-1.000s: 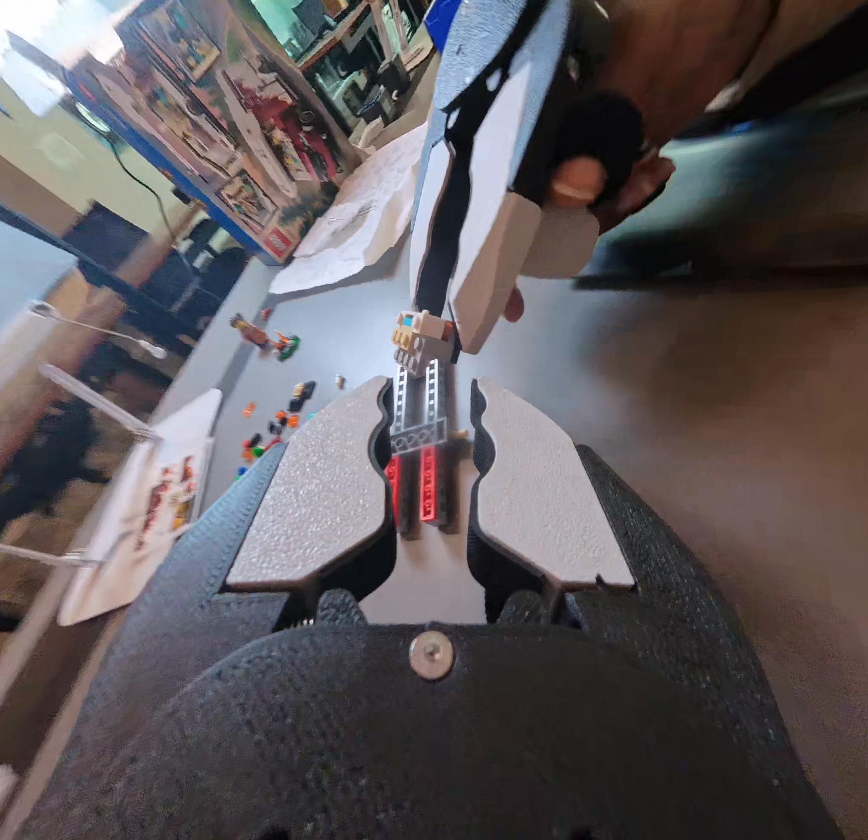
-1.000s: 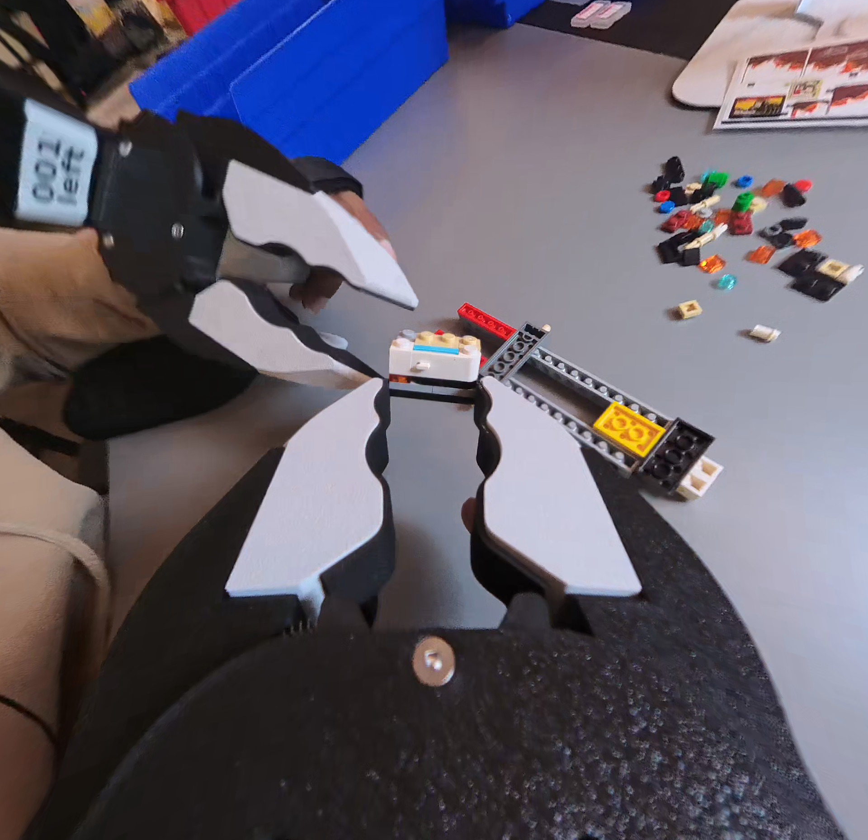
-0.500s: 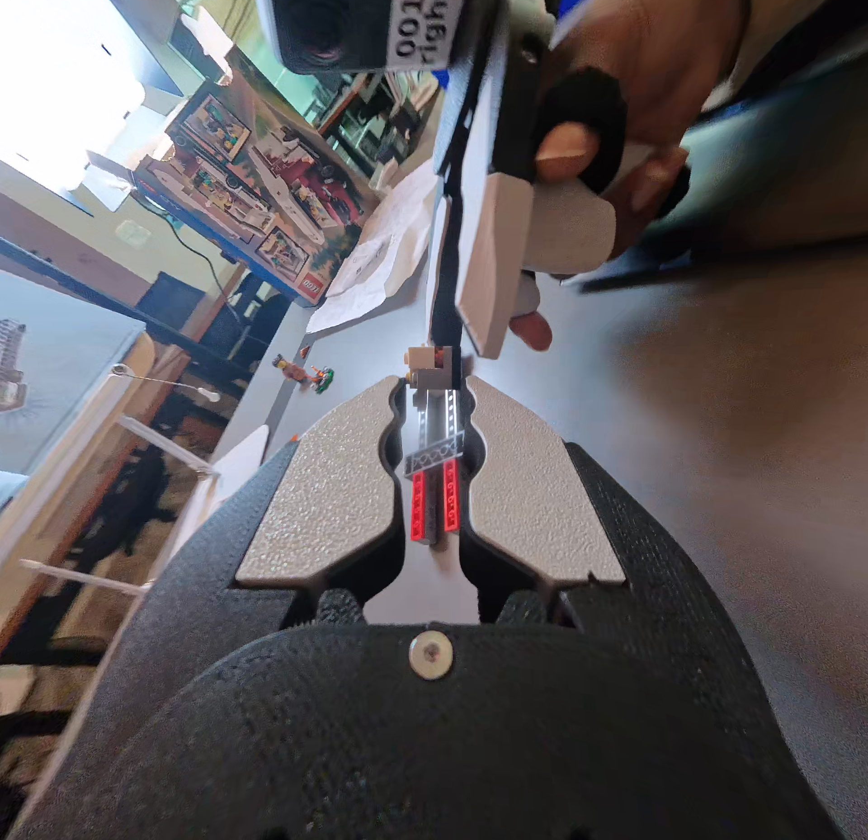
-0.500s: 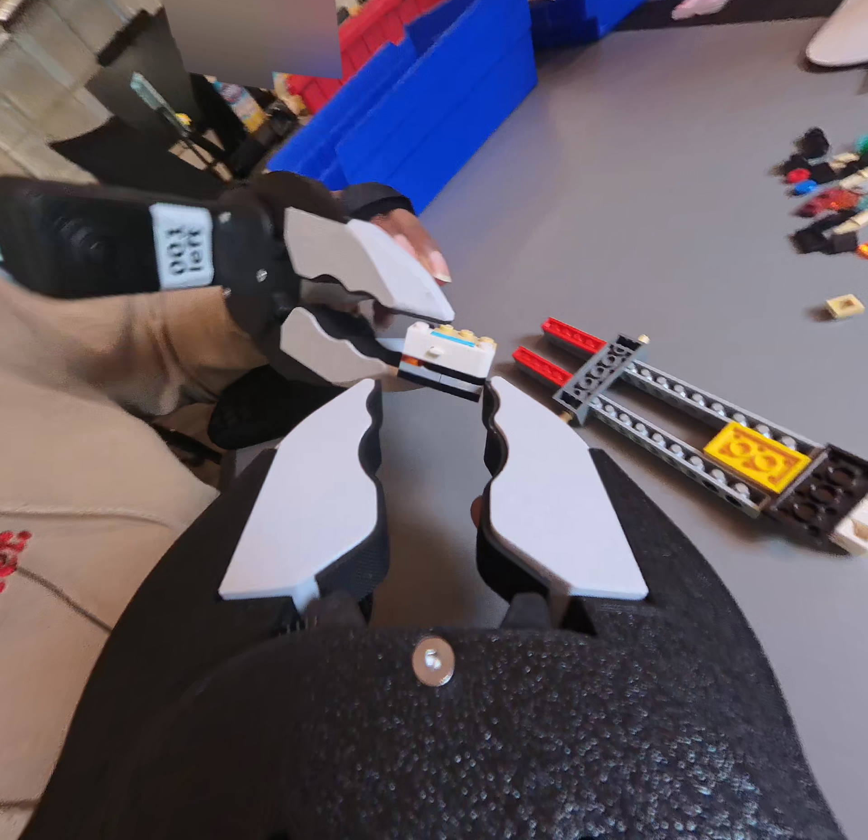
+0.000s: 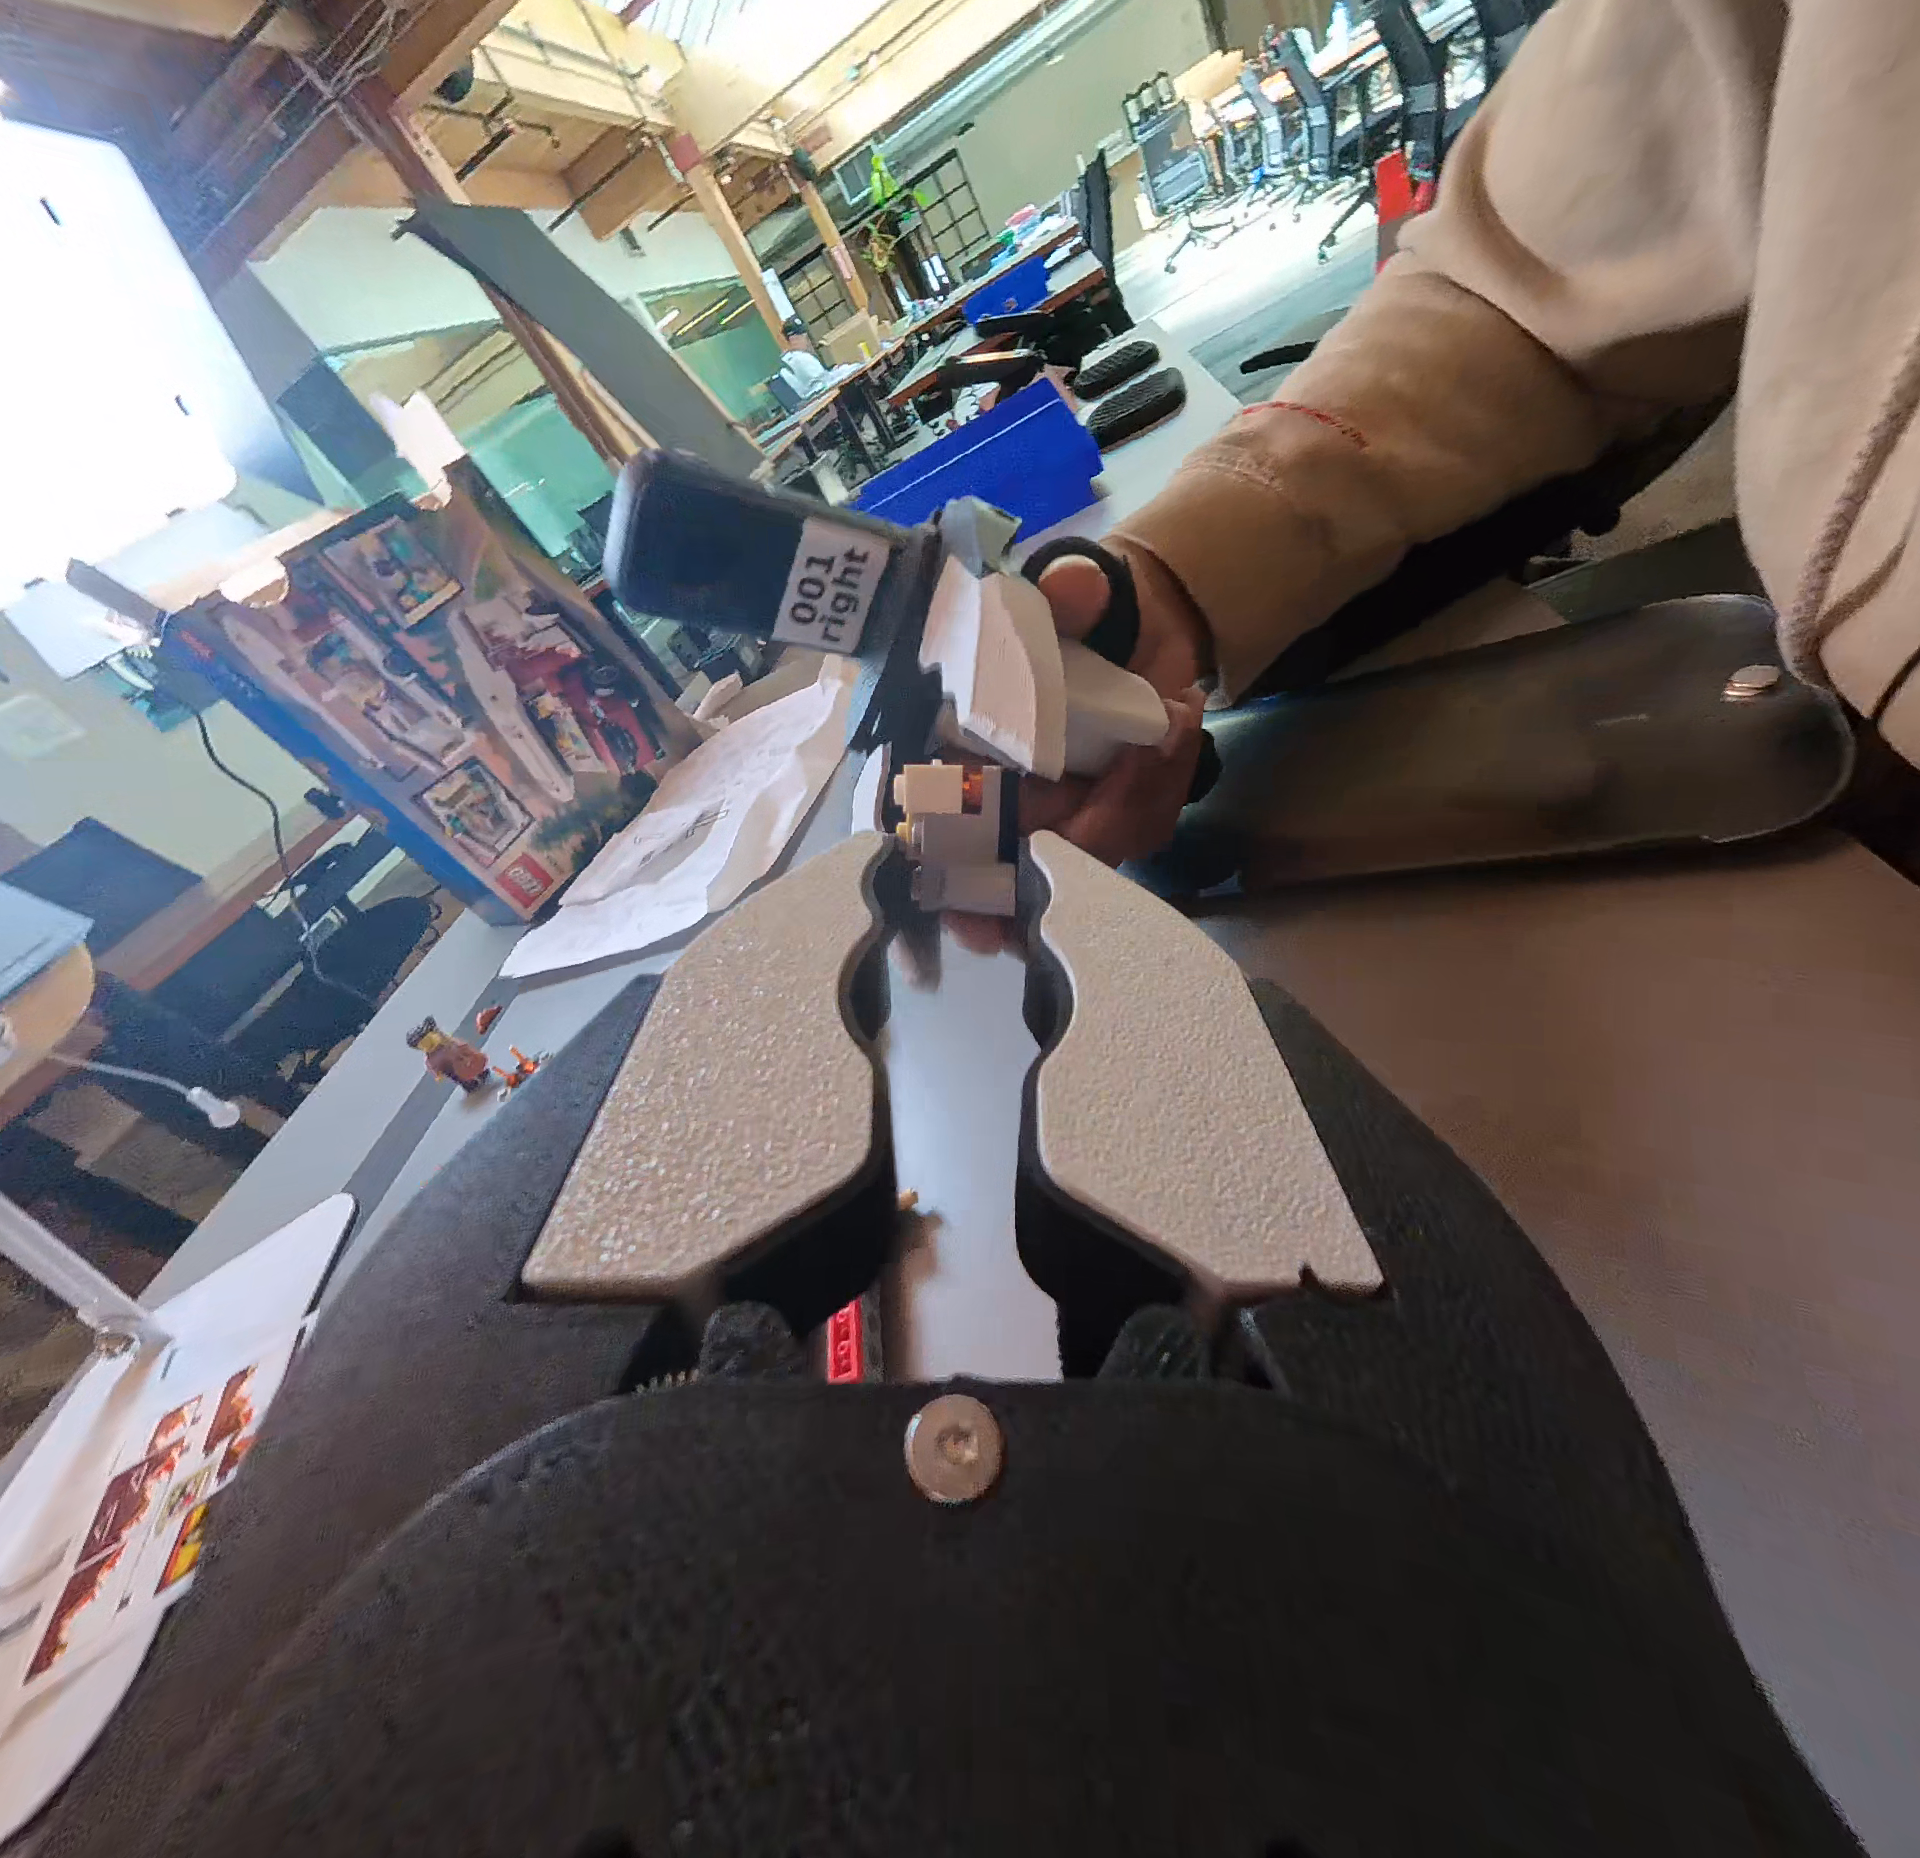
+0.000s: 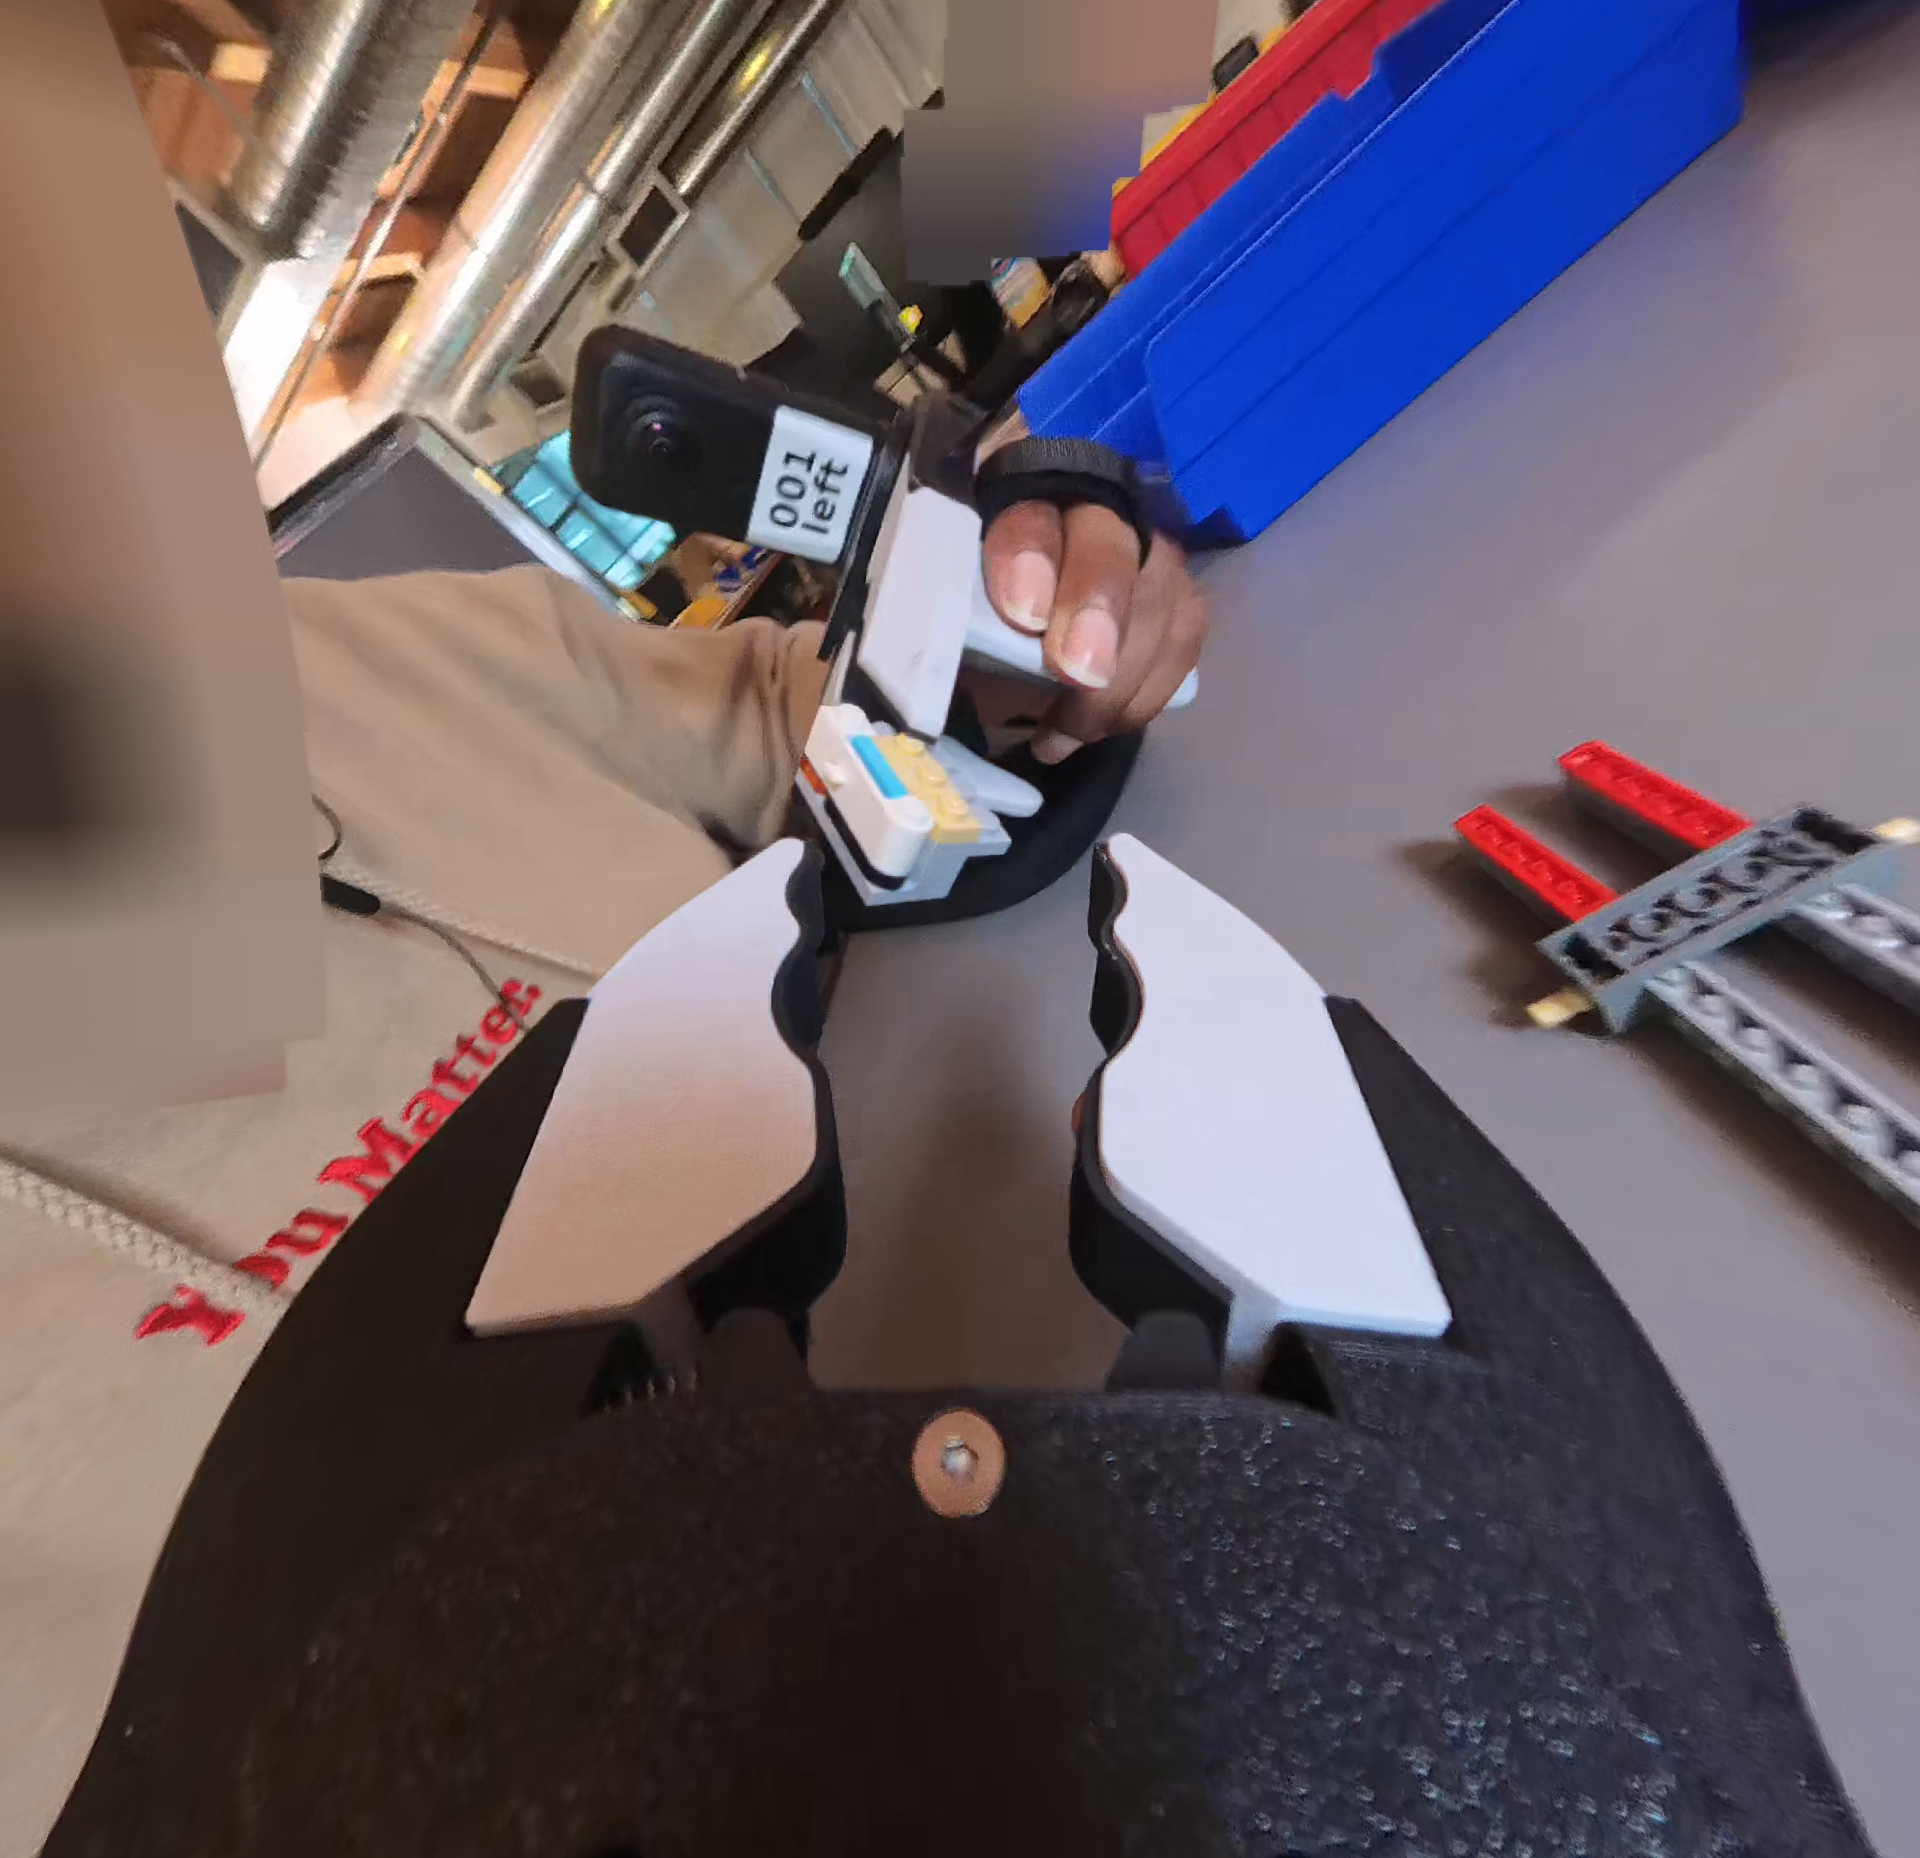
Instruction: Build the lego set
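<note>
A small white brick block (image 6: 906, 809), with a blue strip, pale yellow studs on top and a black layer beneath, is raised off the grey table (image 6: 1507, 582), tilted. A long grey frame (image 6: 1756, 925) with two red beams (image 6: 1579, 821) lies flat on the table, well apart from it.

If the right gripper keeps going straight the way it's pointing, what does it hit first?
Most likely the small white brick block clamped in the left gripper, just beyond the right gripper, whose jaws stand open. Depth is hard to judge.
</note>
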Motion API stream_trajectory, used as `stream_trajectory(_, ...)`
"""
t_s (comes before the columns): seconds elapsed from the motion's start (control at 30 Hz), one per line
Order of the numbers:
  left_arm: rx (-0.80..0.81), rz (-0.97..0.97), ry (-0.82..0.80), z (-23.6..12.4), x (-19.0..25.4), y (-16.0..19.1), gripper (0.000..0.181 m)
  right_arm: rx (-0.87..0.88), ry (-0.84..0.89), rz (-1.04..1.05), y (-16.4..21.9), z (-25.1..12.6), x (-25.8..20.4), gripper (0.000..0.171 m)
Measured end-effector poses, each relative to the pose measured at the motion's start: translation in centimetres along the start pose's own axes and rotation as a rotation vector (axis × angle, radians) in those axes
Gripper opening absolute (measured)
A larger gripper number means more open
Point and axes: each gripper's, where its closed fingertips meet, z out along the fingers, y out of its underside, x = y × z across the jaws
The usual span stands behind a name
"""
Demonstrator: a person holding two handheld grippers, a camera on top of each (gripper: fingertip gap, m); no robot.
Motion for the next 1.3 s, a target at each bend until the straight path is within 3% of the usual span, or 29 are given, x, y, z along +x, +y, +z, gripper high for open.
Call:
stream_trajectory(0.1,-0.011,0.043,0.036,0.4,1.2,-0.2,0.021,-0.05,-0.102,0.011,1.0,0.6,-1.5,0.037)
stream_trajectory(0.23,-0.026,0.023,0.033,0.3,0.9,0.3,0.021,-0.046,-0.062,-0.024,0.9,0.5,-1.0,0.035)
stream_trajectory(0.37,-0.078,-0.025,-0.017,0.2,-0.5,1.8,0.021,-0.035,0.08,-0.117,0.3,-0.1,0.6,0.033)
stream_trajectory(0.5,-0.135,-0.131,-0.081,-0.1,-2.3,3.4,0.034,-0.059,0.276,-0.253,-0.1,-1.1,2.8,0.034)
stream_trajectory(0.77,-0.207,-0.398,-0.148,-1.2,-4.8,5.9,0.029,-0.22,0.591,-0.526,0.5,-3.2,6.6,0.034)
stream_trajectory(0.93,-0.31,-0.443,-0.208,-1.9,-5.8,8.1,0.03,-0.292,0.672,-0.595,0.9,-3.9,7.9,0.034)
stream_trajectory(1.13,-0.474,-0.46,-0.195,-2.2,-5.2,11.4,0.053,-0.316,0.727,-0.628,0.6,-5.0,8.6,0.034)
stream_trajectory(1.3,-0.574,-0.44,-0.155,-2.3,-4.2,13.1,0.061,-0.29,0.757,-0.639,-0.1,-5.9,8.7,0.034)
